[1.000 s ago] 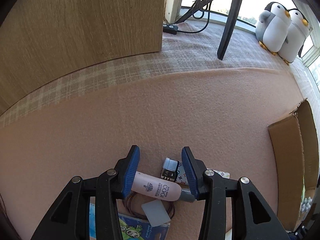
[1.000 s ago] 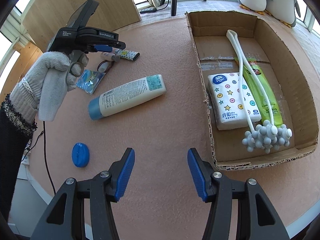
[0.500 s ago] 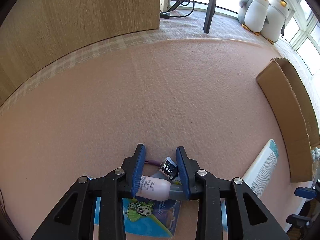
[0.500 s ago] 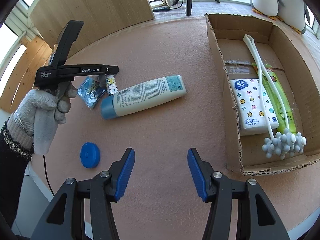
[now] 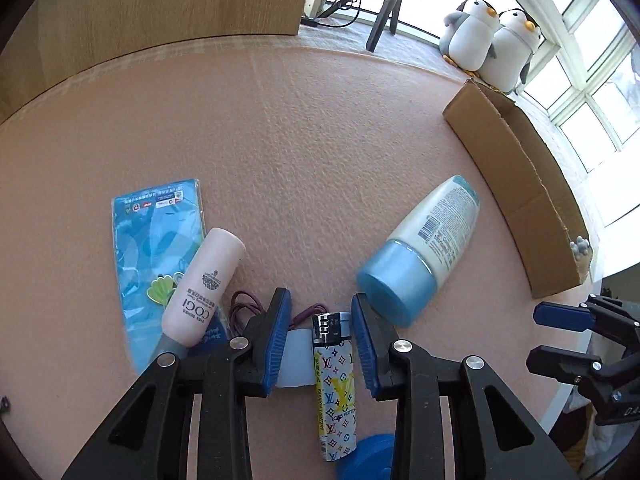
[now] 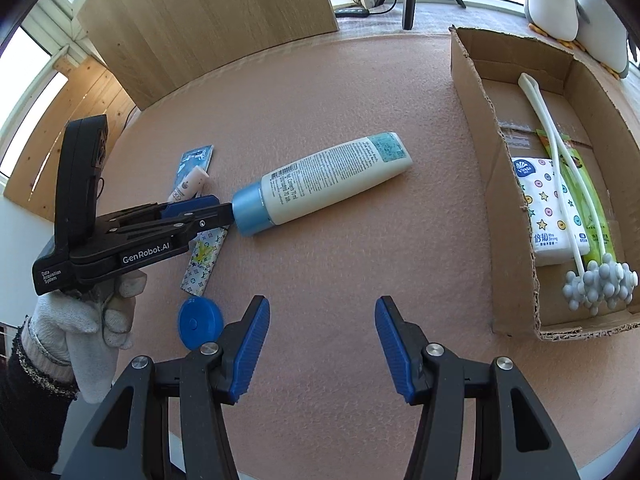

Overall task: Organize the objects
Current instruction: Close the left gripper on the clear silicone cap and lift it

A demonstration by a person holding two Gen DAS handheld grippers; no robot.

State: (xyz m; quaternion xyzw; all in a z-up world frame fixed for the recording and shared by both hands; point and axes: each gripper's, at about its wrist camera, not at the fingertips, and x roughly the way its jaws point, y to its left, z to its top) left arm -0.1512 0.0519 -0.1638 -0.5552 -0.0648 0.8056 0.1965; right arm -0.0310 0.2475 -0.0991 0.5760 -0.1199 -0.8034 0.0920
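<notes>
My left gripper [image 5: 320, 340] hovers low over the pink mat, open by a narrow gap. A lighter with a coloured monogram print [image 5: 334, 380] lies on the mat under that gap, not gripped. The pink tube [image 5: 204, 284] rests to the left on a blue packet [image 5: 152, 240]. A white lotion tube with a blue cap [image 5: 424, 256] lies just right of the fingers. In the right wrist view the left gripper [image 6: 212, 208] almost touches that cap, above the lighter [image 6: 204, 260]. My right gripper [image 6: 322, 344] is open and empty over bare mat.
A cardboard box [image 6: 480, 120] at the right holds a tissue pack [image 6: 548, 216], a green packet [image 6: 588, 184] and a white knobbed massager [image 6: 600, 280]. A blue round lid [image 6: 200, 322] lies near the table edge. Purple hair ties [image 5: 244, 304], plush penguins [image 5: 488, 28] and a tripod [image 5: 384, 12] are also in view.
My left gripper narrowed around the pink tube, then shifted right; the tube now lies outside the fingers and the lighter is under them. The right gripper has drifted a little, still open.
</notes>
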